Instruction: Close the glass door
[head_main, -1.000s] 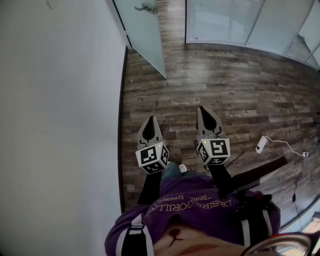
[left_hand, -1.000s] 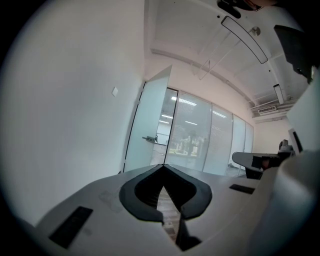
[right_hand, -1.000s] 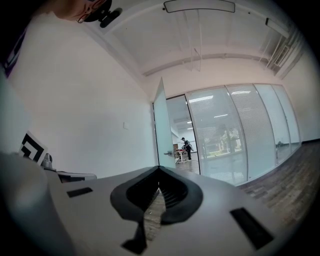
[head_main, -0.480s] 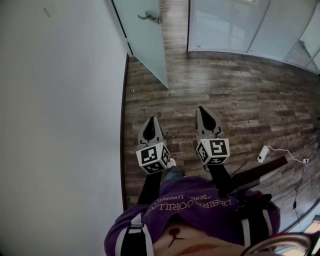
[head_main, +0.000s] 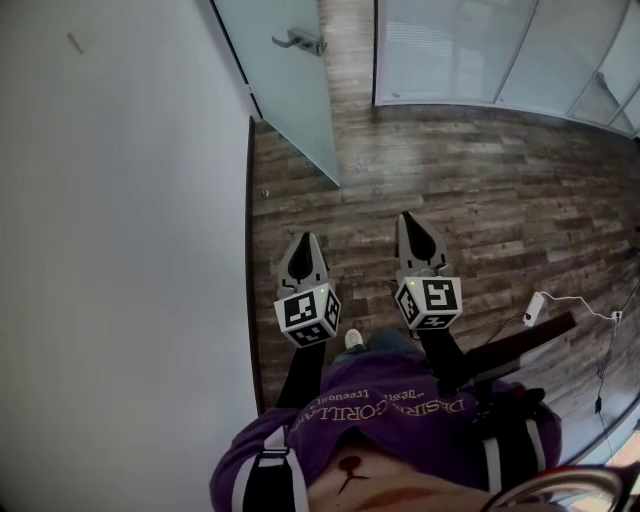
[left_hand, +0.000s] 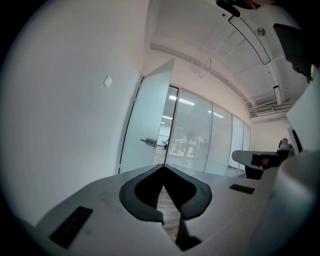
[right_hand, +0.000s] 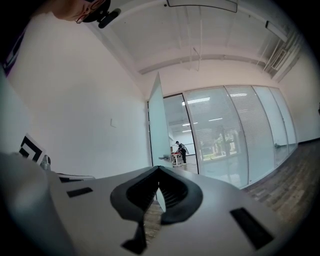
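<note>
A frosted glass door (head_main: 285, 80) stands ajar ahead, swung out from the white wall, with a metal lever handle (head_main: 298, 41) on it. It also shows in the left gripper view as the door (left_hand: 150, 122) with the handle (left_hand: 148, 142), and in the right gripper view edge-on as the door (right_hand: 158, 131). My left gripper (head_main: 304, 240) and right gripper (head_main: 409, 219) are held side by side over the wood floor, both shut and empty, well short of the door.
A white wall (head_main: 120, 250) runs along the left. Glass partition panels (head_main: 470, 50) line the far side past the doorway. On the wood floor (head_main: 480, 190) at right lie a white power strip (head_main: 533, 308) with its cable and a dark bar (head_main: 520, 345).
The door and its handle have come nearer and lower in the head view as I move forward over the floor. Both grippers stay shut, side by side.
</note>
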